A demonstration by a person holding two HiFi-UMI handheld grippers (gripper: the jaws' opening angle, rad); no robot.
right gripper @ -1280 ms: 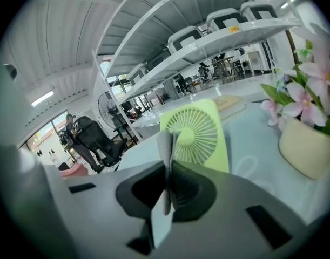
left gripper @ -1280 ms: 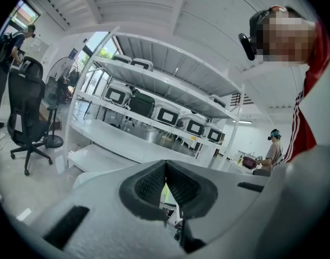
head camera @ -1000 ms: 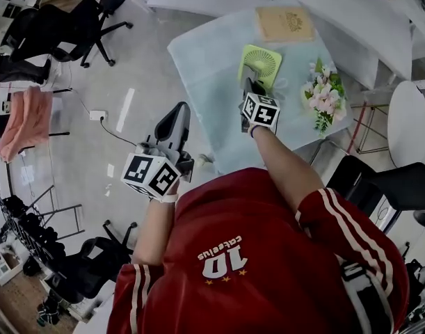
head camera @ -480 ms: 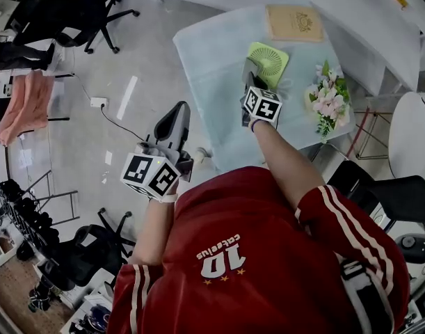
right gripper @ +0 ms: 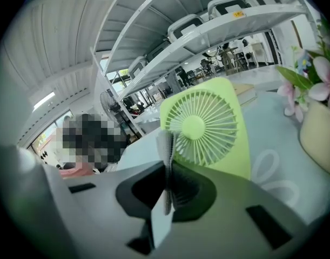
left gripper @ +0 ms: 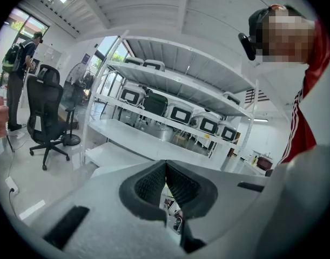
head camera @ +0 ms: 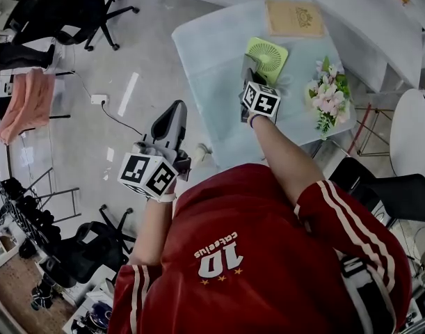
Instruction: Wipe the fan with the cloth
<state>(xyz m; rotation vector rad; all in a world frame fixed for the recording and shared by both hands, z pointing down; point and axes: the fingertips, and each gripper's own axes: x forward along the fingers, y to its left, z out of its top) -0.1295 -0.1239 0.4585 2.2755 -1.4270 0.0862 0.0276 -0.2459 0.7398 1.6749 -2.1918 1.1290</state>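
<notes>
A lime-green square fan (head camera: 268,54) lies flat on the pale table (head camera: 205,54); in the right gripper view the fan (right gripper: 205,125) fills the space just beyond the jaws. My right gripper (head camera: 248,67) hovers at the fan's near-left edge, and there the right gripper (right gripper: 169,182) is shut on a thin grey cloth (right gripper: 166,155) that stands edge-on between its pads. My left gripper (head camera: 176,111) is off the table's left side, over the floor. The left gripper (left gripper: 166,179) is shut with nothing between its pads.
A vase of pink flowers (head camera: 327,96) stands right of the fan, and a tan book (head camera: 294,18) lies behind it. Office chairs (head camera: 80,12), a pink towel (head camera: 24,110) and a power strip (head camera: 97,101) are on the floor side at left.
The head view has shifted a little. My right gripper stays at the fan's near edge with the cloth in it, and the left gripper has hardly moved.
</notes>
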